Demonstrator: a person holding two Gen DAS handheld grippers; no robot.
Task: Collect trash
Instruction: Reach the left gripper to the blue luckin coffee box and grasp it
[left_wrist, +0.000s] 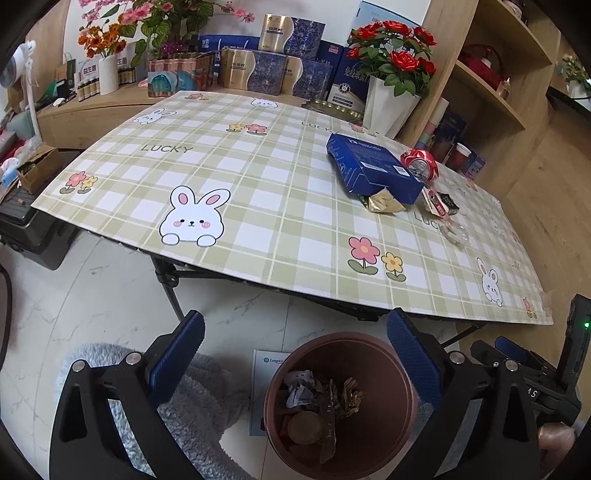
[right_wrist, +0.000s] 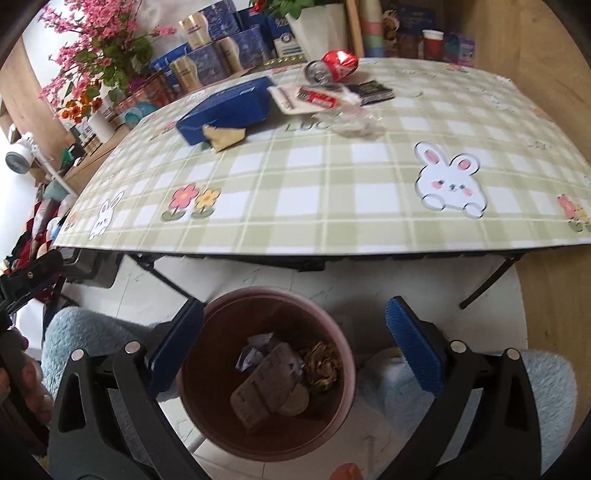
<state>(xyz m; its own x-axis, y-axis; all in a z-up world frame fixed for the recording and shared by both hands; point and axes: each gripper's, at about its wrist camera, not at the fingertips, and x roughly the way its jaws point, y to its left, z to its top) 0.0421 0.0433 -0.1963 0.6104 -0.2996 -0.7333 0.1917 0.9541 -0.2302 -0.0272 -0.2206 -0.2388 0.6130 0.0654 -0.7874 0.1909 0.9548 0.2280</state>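
Left wrist view: the left gripper (left_wrist: 295, 354) hangs over the floor in front of the table (left_wrist: 258, 206), its fingers wide apart with nothing between the pads. Below and between the fingertips, nearer the right finger, stands the brown trash bin (left_wrist: 388, 369), holding crumpled paper and wrappers. Left of the left finger lies a fluffy grey rug (left_wrist: 199, 406). Beyond the right fingertip, up on the table, the remaining trash sits in one cluster: a blue box (left_wrist: 373, 166) resting on a gold wrapper (left_wrist: 386, 203), a crushed red can (left_wrist: 421, 162) just beside it, small packets (left_wrist: 441, 203) and clear plastic (left_wrist: 458, 232). At the right edge part of the other black gripper frame shows. The table's left half is bare cloth, and its near edge runs just beyond the fingertips.

Right wrist view: the right gripper (right_wrist: 295, 347) is also spread wide and empty, and here the bin (right_wrist: 343, 373) sits directly between the fingers, its contents seen from above, a flat brownish packet (right_wrist: 266, 384) lying on top. This view shows the cluster from its other side, far beyond the fingertips: box (right_wrist: 229, 107), can (right_wrist: 336, 66), packets (right_wrist: 317, 98). A hand (right_wrist: 26, 376) shows at the left edge. Open floor lies between the bin and the table legs.
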